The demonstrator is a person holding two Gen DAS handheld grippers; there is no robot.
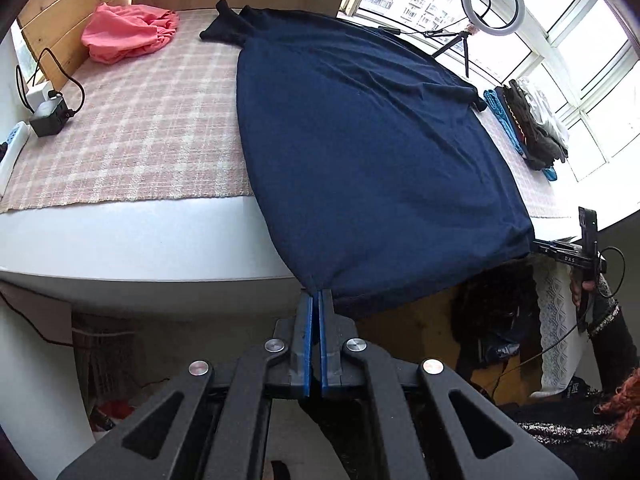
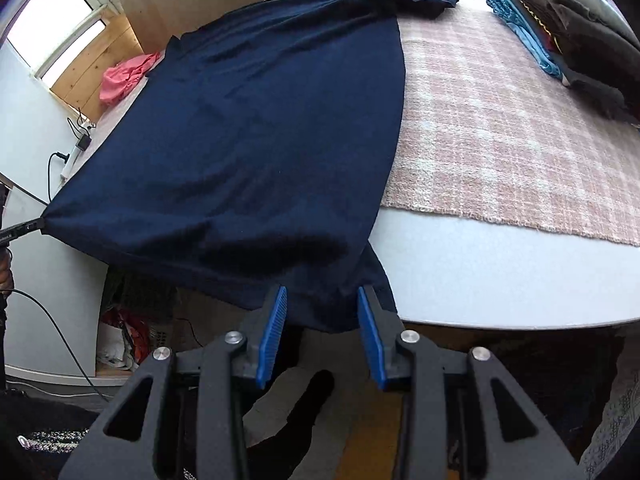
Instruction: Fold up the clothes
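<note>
Navy shirt (image 1: 360, 128) lies spread over the pink plaid cloth (image 1: 132, 132) on the white surface (image 1: 140, 240), its hem hanging past the near edge. Left wrist view first: the left tongs (image 1: 319, 293) are clenched on the hem's left corner, blue pads pressed together with cloth pinched between them. Over at the hem's other corner the right tongs (image 1: 538, 245) sit right against the fabric, but from this angle I cannot tell their grip. A crumpled pink garment (image 1: 128, 32) rests at the far left, well apart from the shirt. A black charger (image 1: 50, 114) and power strip (image 1: 12, 148) sit by the left edge. A stack of folded clothes (image 1: 532, 120) sits just beside the shirt's right sleeve, and a ring light (image 1: 493, 2) stands on the windowsill behind.

Now the right wrist view: the right tongs (image 2: 322, 304) are released, blue pads wide apart, with the drooping hem corner hanging between them. The shirt (image 2: 248, 128) stretches away towards the window. The left tongs (image 2: 34, 225) show at the far left, gripping the opposite corner taut. The folded stack (image 2: 560, 32) sits at the upper right, the plaid cloth (image 2: 500, 132) bare between it and the shirt.
</note>
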